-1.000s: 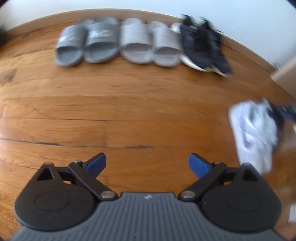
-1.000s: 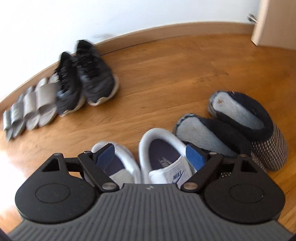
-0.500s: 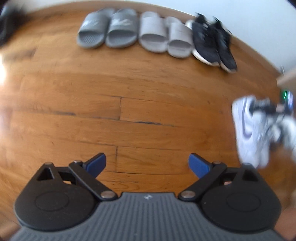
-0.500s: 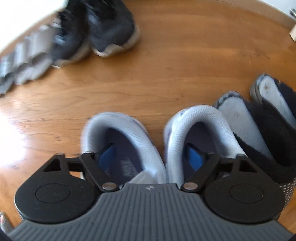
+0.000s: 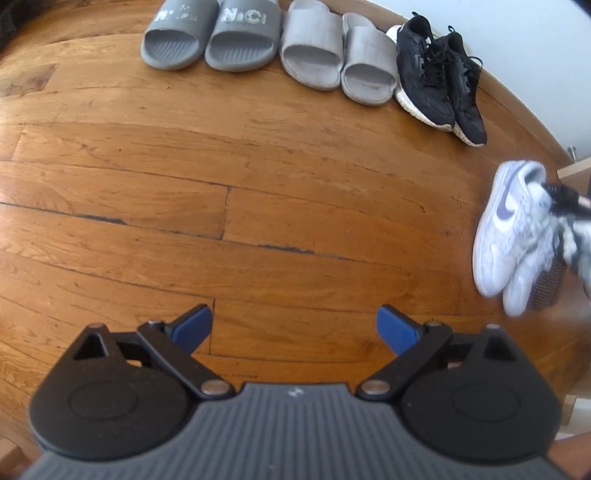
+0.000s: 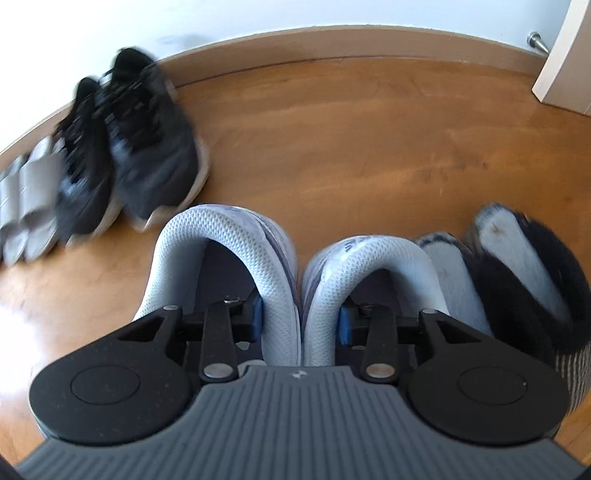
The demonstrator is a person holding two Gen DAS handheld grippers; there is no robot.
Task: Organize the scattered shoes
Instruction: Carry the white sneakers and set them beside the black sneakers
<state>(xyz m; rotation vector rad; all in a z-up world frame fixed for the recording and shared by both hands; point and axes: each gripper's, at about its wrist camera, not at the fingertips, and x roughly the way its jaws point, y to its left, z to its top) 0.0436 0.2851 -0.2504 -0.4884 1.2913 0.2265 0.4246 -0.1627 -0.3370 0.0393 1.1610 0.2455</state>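
Note:
Two white sneakers (image 6: 221, 236) stand side by side on the wooden floor, heels toward the camera in the right wrist view. My right gripper (image 6: 300, 317) has one finger inside each shoe. Its jaws are closing, and the blue pads (image 6: 256, 314) press the two inner collars together. In the left wrist view the same white sneakers (image 5: 513, 229) sit at the far right edge, with the right gripper's dark fingers on them. My left gripper (image 5: 293, 325) hangs open over bare floorboards, with nothing between its fingers.
Along the wall runs a row of dark grey slides (image 5: 210, 33), light grey slides (image 5: 336, 55) and black sneakers (image 5: 439, 77). Two dark fuzzy slippers (image 6: 524, 266) lie just right of the white sneakers. A door (image 6: 569, 55) stands at the back right.
My right gripper dropped into the white sneakers and its jaws narrowed from wide apart to pinching their inner collars. The left gripper shifted and tipped down, staying open.

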